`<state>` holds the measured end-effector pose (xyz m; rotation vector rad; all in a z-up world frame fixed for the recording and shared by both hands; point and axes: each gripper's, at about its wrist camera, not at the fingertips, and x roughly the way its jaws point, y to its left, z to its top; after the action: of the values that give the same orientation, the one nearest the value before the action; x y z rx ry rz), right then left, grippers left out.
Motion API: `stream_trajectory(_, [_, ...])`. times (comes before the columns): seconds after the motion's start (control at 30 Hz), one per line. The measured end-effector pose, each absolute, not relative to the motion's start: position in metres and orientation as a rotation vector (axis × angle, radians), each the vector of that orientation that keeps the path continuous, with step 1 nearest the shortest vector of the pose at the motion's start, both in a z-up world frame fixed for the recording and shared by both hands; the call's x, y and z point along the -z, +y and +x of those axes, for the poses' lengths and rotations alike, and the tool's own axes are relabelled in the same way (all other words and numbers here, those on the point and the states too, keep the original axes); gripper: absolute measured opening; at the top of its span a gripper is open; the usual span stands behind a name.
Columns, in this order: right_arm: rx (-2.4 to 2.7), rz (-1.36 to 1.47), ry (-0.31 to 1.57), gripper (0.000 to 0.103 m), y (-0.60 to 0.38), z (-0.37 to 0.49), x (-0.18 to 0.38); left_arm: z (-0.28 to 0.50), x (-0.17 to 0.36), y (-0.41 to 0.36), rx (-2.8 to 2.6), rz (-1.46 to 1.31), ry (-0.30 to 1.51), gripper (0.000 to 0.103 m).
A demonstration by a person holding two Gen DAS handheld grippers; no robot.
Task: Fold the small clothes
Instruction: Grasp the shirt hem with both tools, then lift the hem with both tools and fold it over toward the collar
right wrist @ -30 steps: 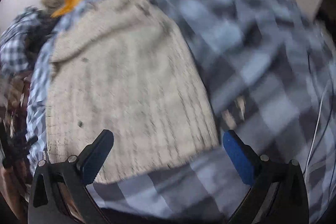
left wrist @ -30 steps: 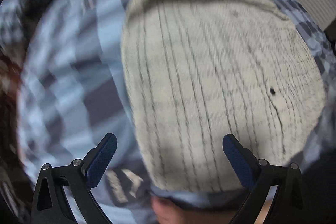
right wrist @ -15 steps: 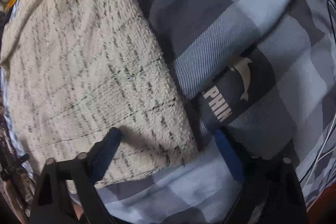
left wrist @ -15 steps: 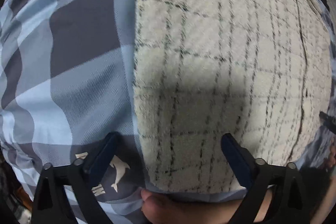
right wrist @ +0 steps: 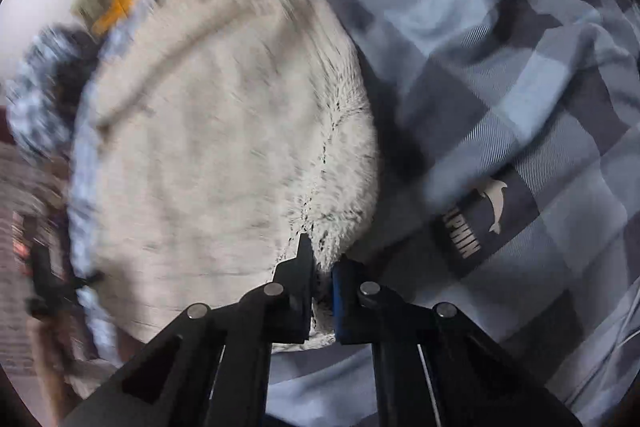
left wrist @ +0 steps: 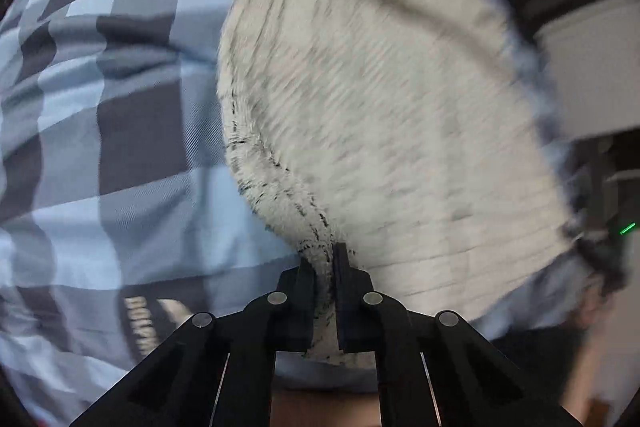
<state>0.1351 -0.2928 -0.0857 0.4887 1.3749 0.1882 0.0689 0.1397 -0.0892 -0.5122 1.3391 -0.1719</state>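
Note:
A cream fleecy garment [left wrist: 392, 131] with thin dark check lines lies on a blue-and-grey checked bedcover [left wrist: 120, 131]. My left gripper [left wrist: 324, 263] is shut on the garment's near left corner, and the cloth bunches up between its fingers. In the right wrist view the same cream garment [right wrist: 224, 155] fills the left half. My right gripper [right wrist: 322, 267] is shut on its near right corner, with fleece pinched between the black and blue pads. Both corners are lifted slightly off the cover.
The checked bedcover [right wrist: 520, 115] carries a dark label with a dolphin print [right wrist: 486, 215], also seen at the label [left wrist: 144, 319]. Something orange [right wrist: 120, 3] lies at the far end by a pale wall. Dark furniture [left wrist: 612, 187] stands beyond the bed's right edge.
Both grippers came down over the garment's near corners with jaws wide, then shut on the cloth. The pinched corners now rise a little and the fabric puckers.

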Motion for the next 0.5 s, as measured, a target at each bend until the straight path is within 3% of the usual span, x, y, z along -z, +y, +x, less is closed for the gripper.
stream_trajectory(0.17, [-0.432,0.949,1.144,0.004,-0.304,0.116,0.047,0.05,0.019,0.14,0.251,-0.619,1.145,0.006])
stream_trajectory(0.5, [-0.627,1.079,0.898,0.004,-0.295,0.075,-0.067,-0.02,-0.061,0.173,0.414,-0.809,0.995,0.005])
